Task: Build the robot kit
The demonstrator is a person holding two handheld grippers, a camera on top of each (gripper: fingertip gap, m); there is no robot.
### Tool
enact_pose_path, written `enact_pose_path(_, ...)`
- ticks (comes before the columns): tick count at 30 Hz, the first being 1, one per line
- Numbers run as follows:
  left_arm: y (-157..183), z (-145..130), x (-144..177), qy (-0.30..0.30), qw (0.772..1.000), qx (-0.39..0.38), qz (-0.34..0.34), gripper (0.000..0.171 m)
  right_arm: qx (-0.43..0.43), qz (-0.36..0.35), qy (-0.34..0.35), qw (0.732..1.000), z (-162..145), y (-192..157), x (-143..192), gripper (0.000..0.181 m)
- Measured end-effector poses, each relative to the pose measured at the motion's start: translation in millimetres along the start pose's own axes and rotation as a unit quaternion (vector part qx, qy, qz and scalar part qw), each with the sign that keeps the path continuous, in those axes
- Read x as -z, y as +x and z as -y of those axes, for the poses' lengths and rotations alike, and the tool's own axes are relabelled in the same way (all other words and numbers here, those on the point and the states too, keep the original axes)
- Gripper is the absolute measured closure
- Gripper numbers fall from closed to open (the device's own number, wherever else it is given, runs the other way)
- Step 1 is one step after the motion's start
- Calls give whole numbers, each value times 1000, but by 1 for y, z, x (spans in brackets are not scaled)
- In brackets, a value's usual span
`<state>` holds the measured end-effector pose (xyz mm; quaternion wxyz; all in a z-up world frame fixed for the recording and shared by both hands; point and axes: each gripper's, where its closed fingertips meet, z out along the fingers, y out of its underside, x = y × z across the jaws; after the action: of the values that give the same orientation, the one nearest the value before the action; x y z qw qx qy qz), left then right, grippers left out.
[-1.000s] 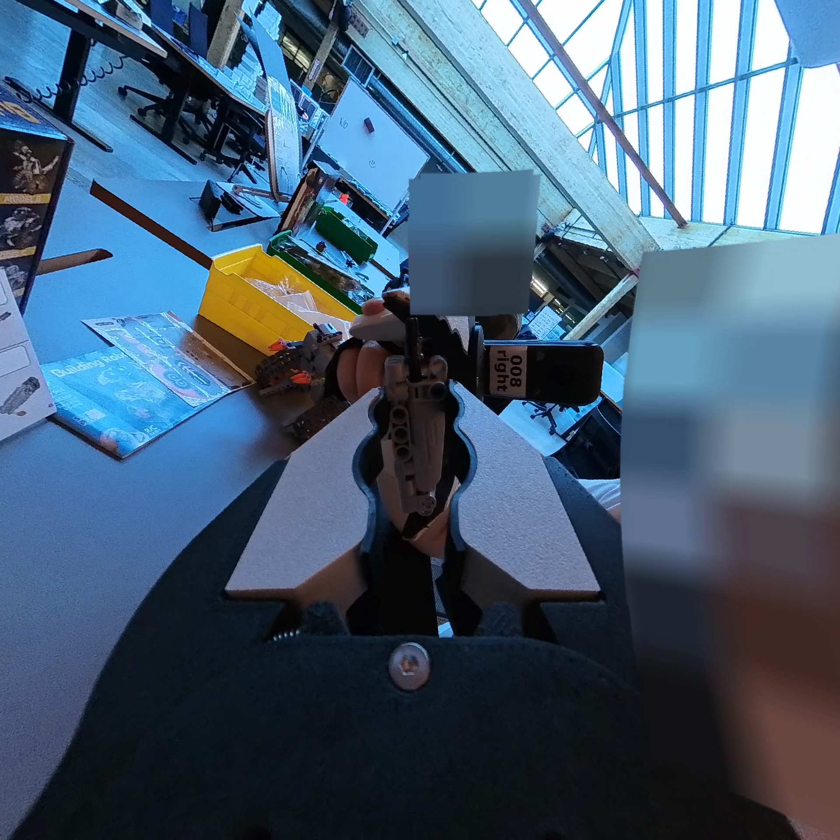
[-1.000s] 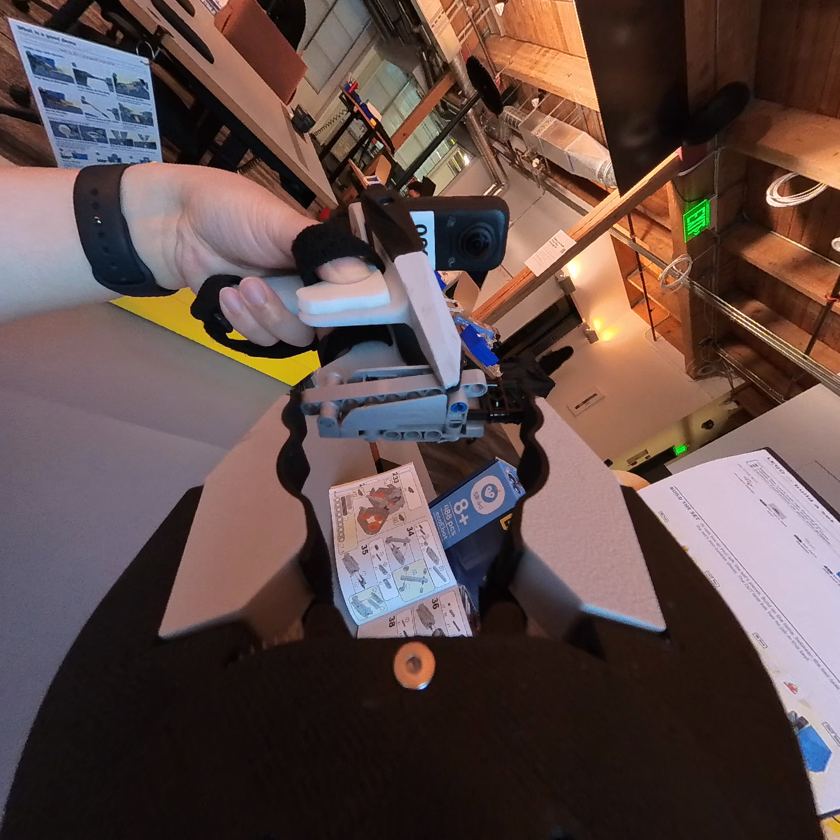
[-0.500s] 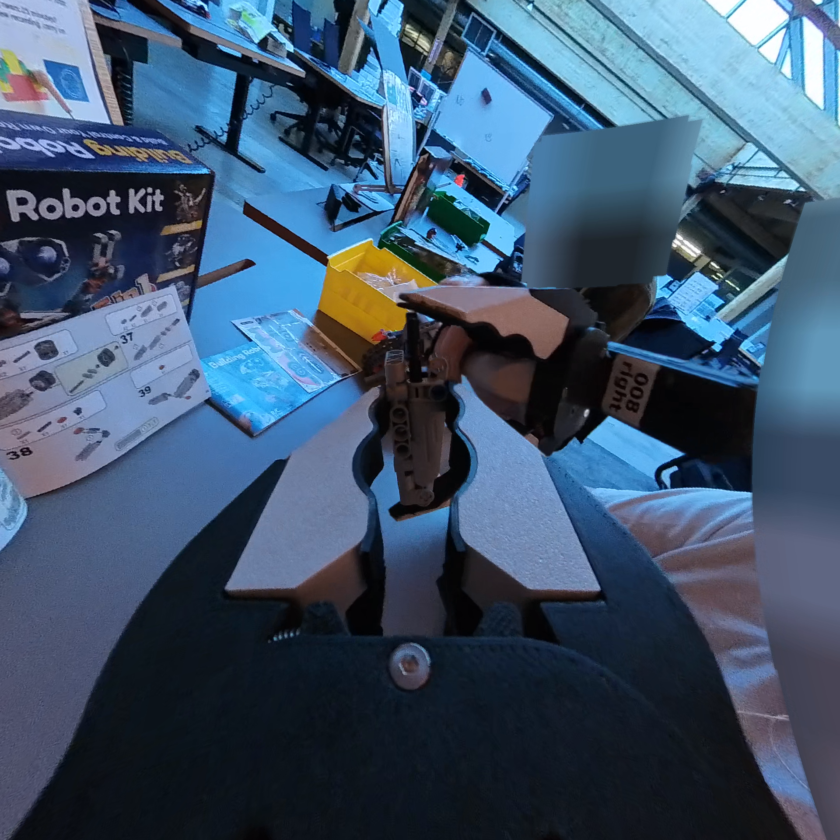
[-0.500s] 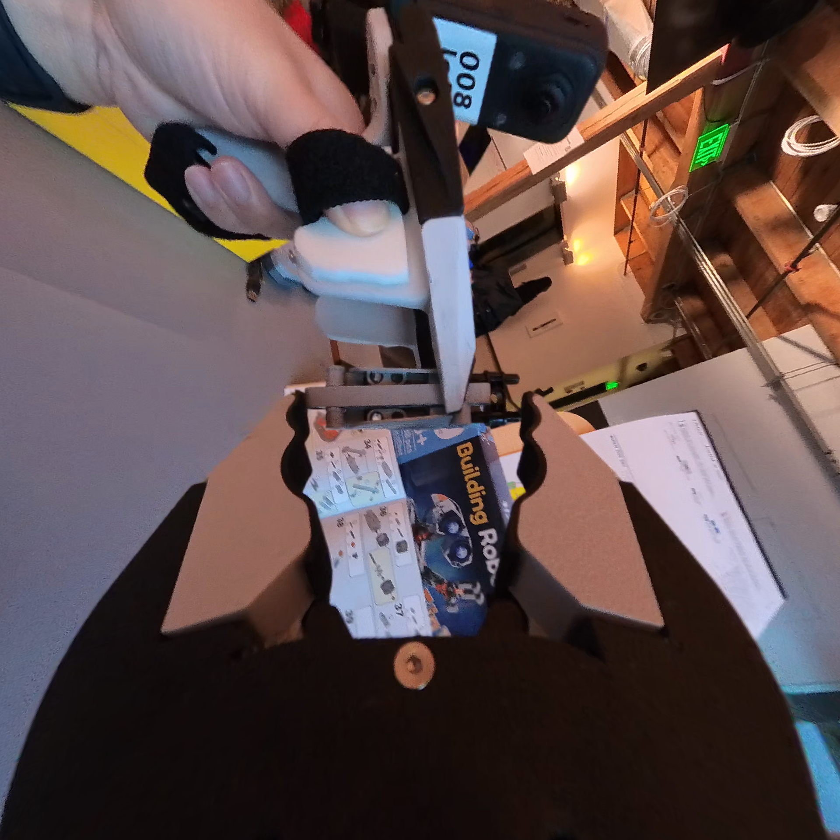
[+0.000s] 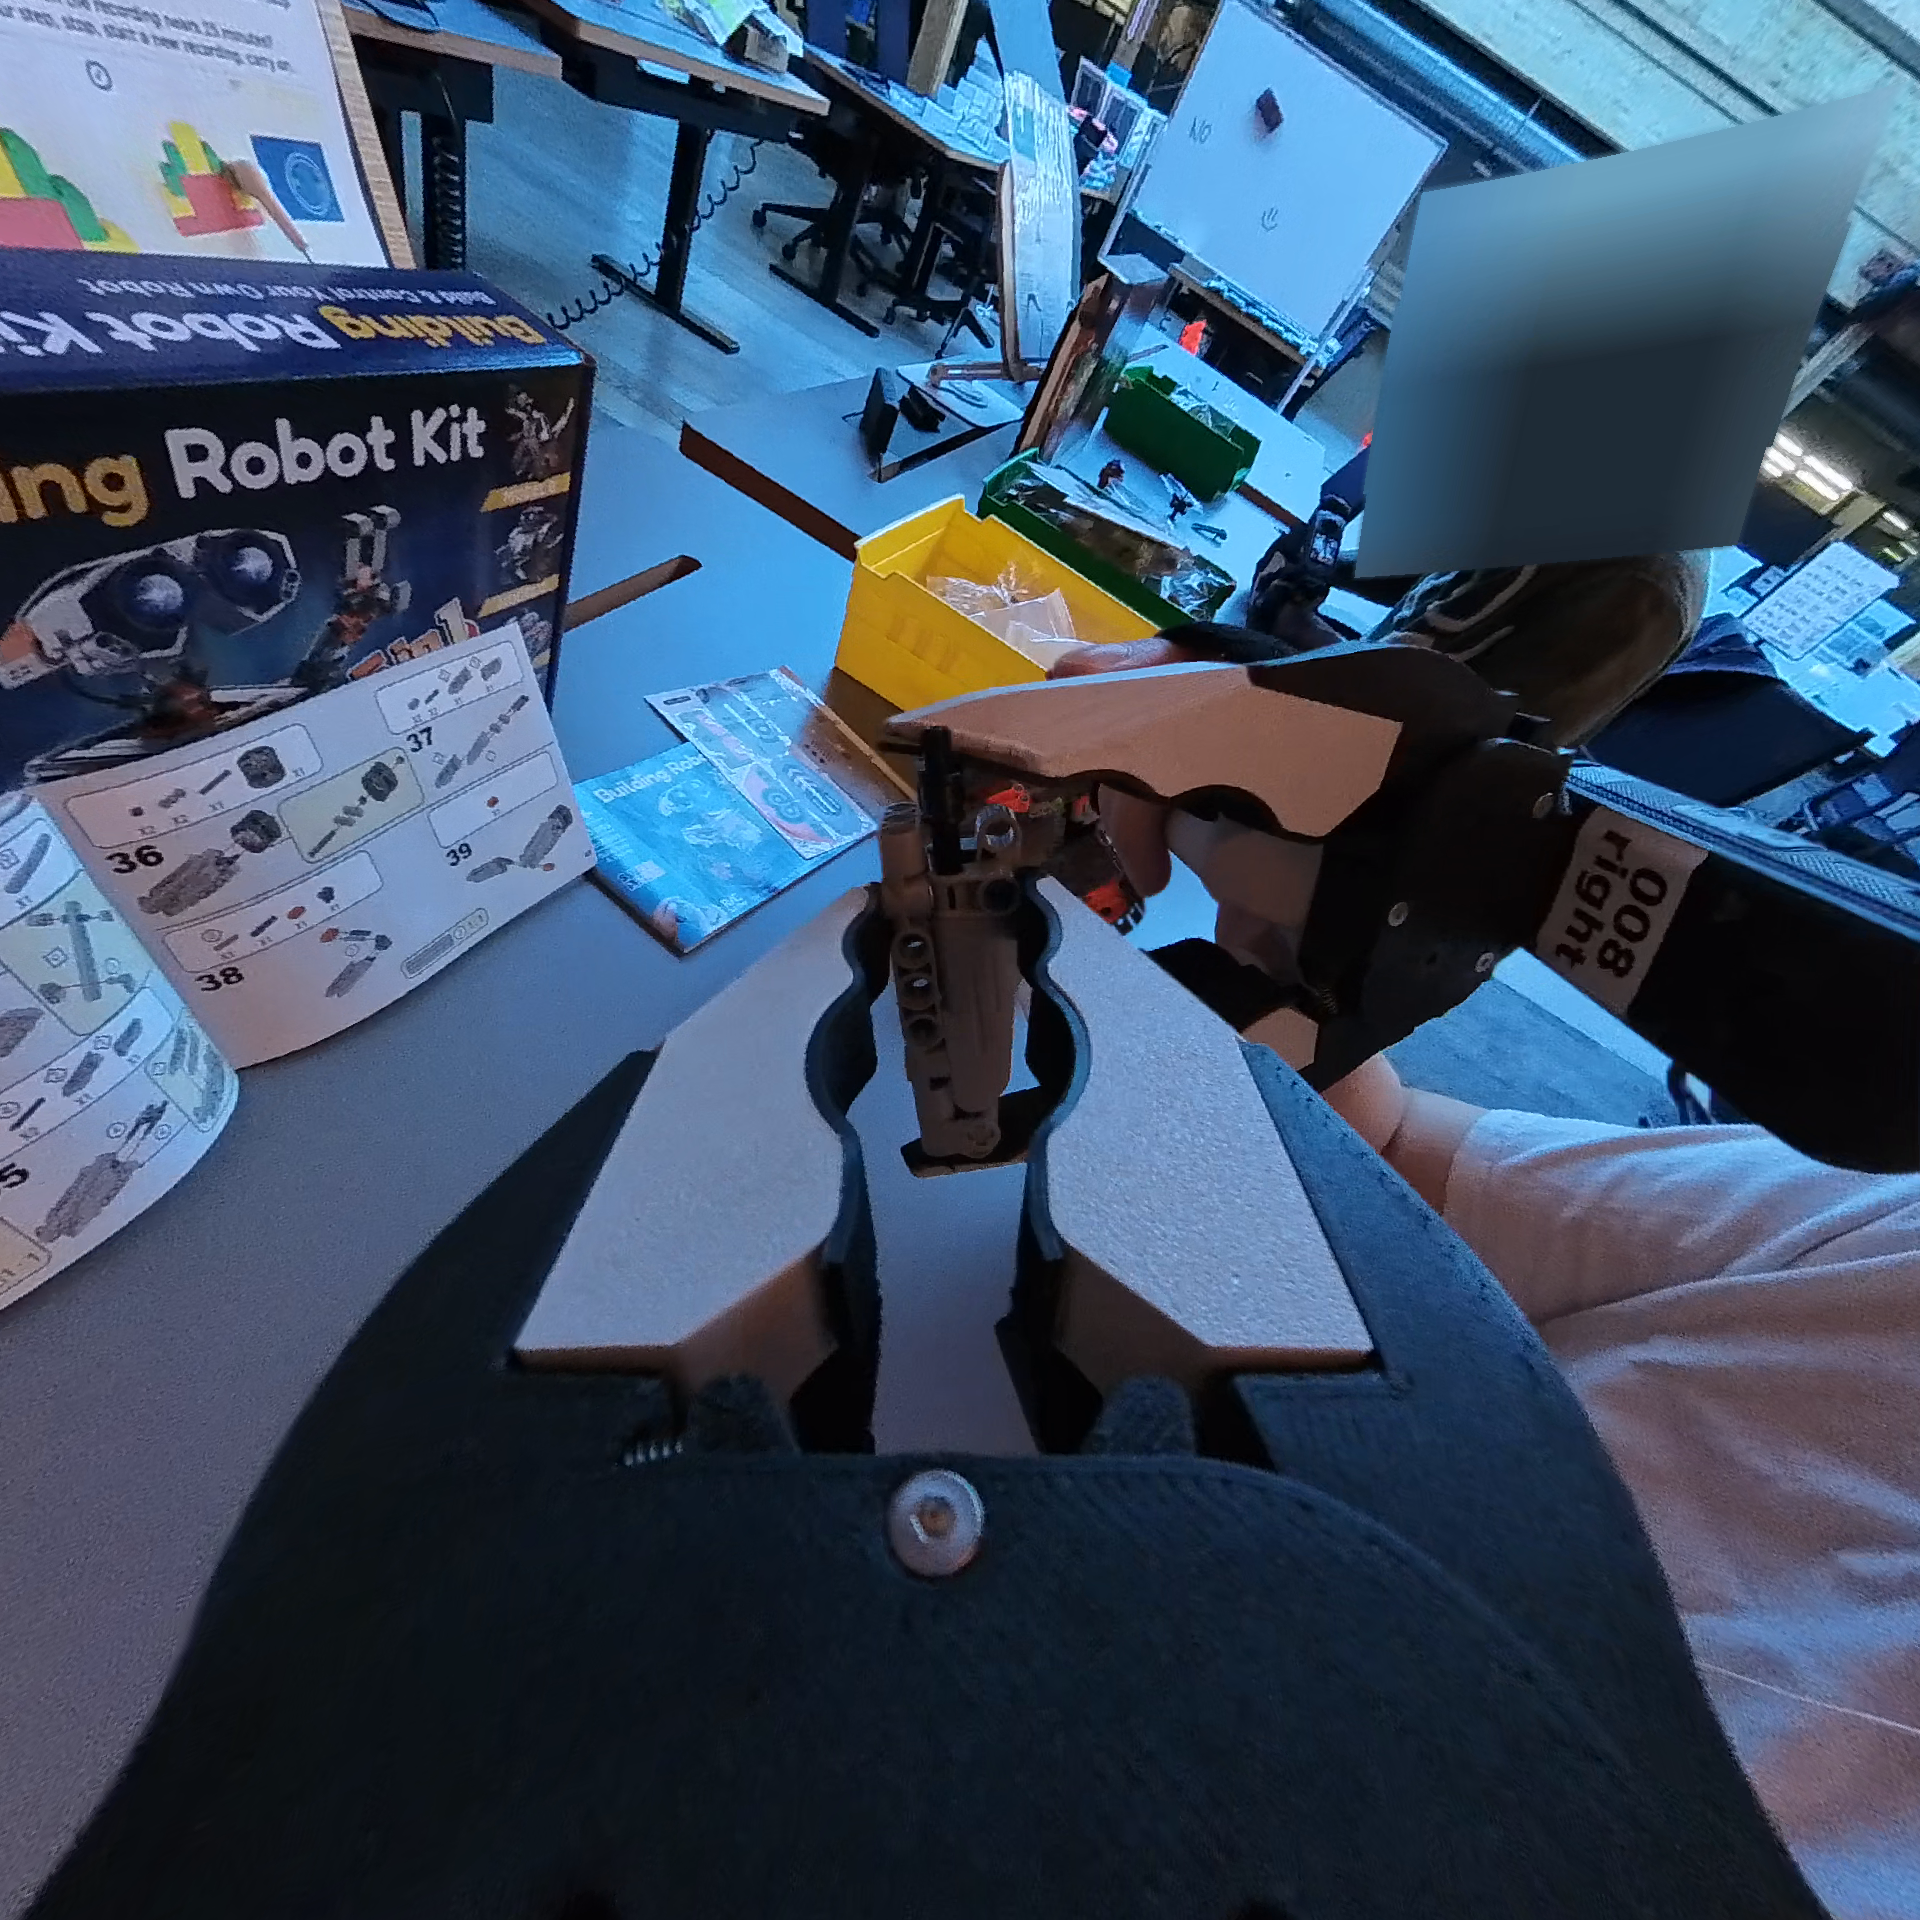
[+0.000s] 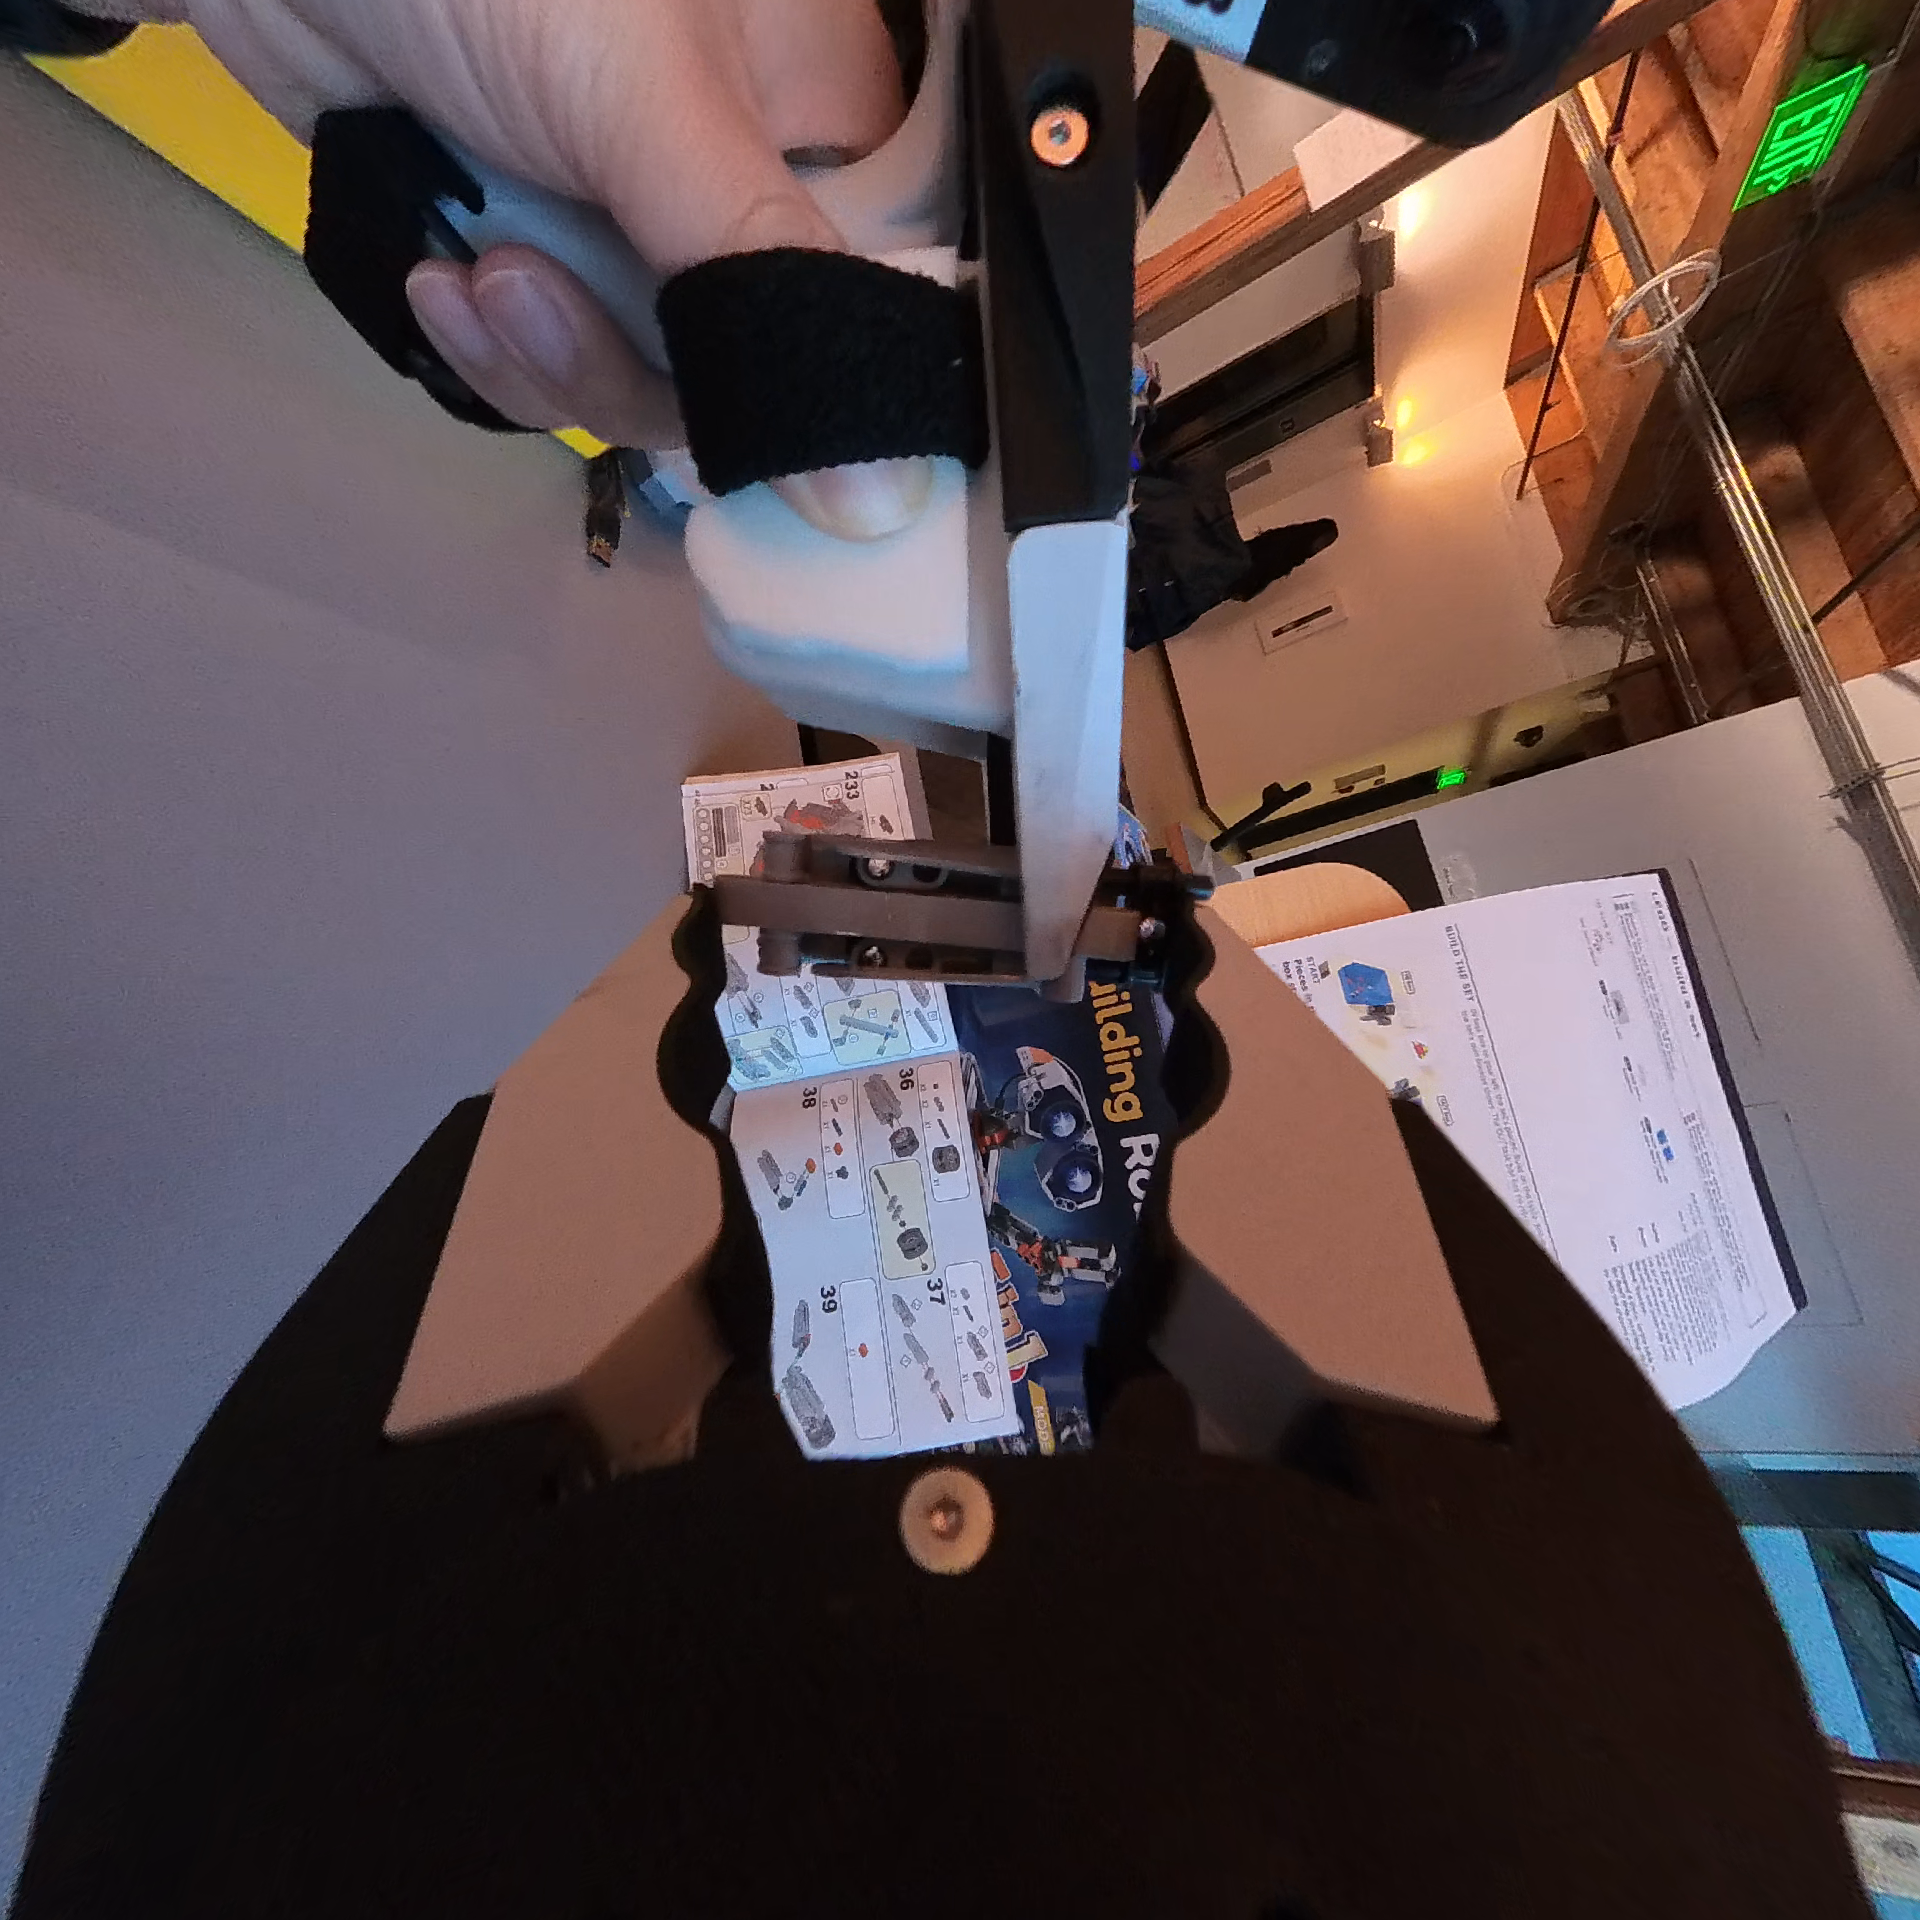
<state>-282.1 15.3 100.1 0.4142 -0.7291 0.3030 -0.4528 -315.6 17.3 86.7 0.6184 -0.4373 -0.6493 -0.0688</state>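
Note:
A grey brick assembly [image 5: 951, 997] of holed beams, with a black axle [image 5: 940, 790] at its top, stands upright between my left gripper's fingers. My left gripper [image 5: 951, 914] is shut on its sides and holds it above the grey table [image 5: 312, 1195]. My right gripper [image 5: 1143, 727] reaches in from the right, one finger lying over the axle's top. In the right wrist view my right gripper [image 6: 940, 925] spans the assembly [image 6: 894, 920] lengthwise, fingertips touching both ends. The left gripper's finger [image 6: 1070, 727] crosses the assembly from above.
A dark blue kit box [image 5: 260, 499] stands at the left with instruction sheets [image 5: 312, 831] leaning on it. A booklet [image 5: 717, 831], a yellow bin [image 5: 935, 623] and green bins [image 5: 1174, 436] lie behind. A person's pale sleeve [image 5: 1714, 1351] is at the right. A printed sheet [image 6: 1558, 1122] lies nearby. My two grippers' fingertips are within a few centimetres of each other.
The left view has tipped down from the skylight to the table. The right gripper has swung round so that one finger lies over the assembly's top. Both grippers stayed on the assembly.

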Motion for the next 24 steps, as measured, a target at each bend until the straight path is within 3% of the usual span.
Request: enact_pose_path(24, -3, 2, -1, 10, 1000, 9, 9, 149, 1, -8, -1, 1000, -2, 2, -2, 100)
